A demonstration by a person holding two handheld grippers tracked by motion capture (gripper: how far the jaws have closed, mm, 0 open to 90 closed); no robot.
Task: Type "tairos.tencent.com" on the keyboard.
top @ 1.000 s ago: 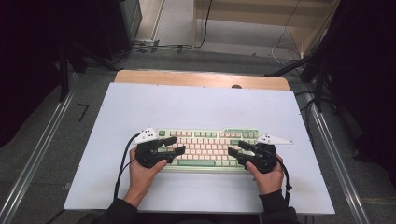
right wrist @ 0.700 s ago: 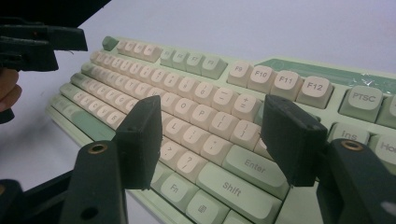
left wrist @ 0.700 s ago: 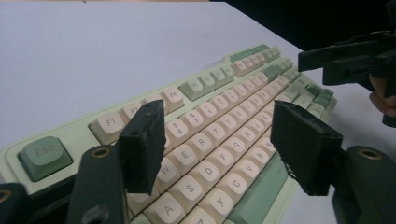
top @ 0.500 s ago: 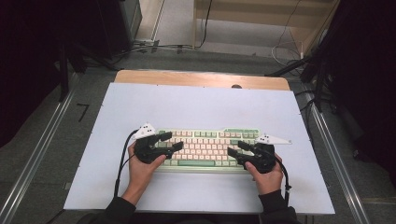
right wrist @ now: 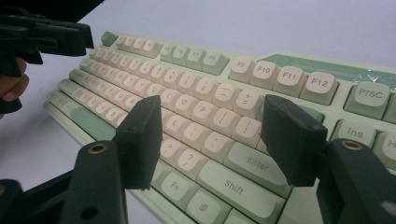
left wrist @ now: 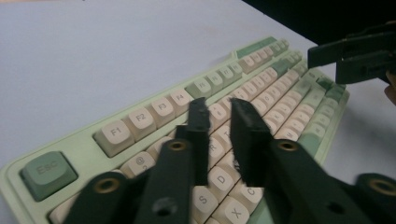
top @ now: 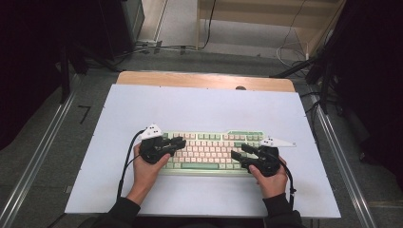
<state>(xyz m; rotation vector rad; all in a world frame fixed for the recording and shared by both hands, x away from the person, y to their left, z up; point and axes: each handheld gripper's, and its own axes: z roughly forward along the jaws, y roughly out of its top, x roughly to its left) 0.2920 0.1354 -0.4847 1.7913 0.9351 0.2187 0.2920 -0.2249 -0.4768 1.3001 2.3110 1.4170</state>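
Low in the high view, the keyboard [top: 211, 151] lies with its long axis left to right across the white table [top: 199, 107], one hand at each end. The left gripper [top: 177, 142] hovers over the left keys, jaws narrowly parted, holding nothing. The right gripper [top: 239, 153] sits at the right end, jaws spread wide above the Enter and Shift keys [right wrist: 243, 172].

We find a lab or test room: a bare white table [top: 199, 102] on grey carpet [top: 57, 156]; metal floor rails [top: 35, 164] flank both table edges; loose cables [top: 290, 50] trail beyond its far edge.
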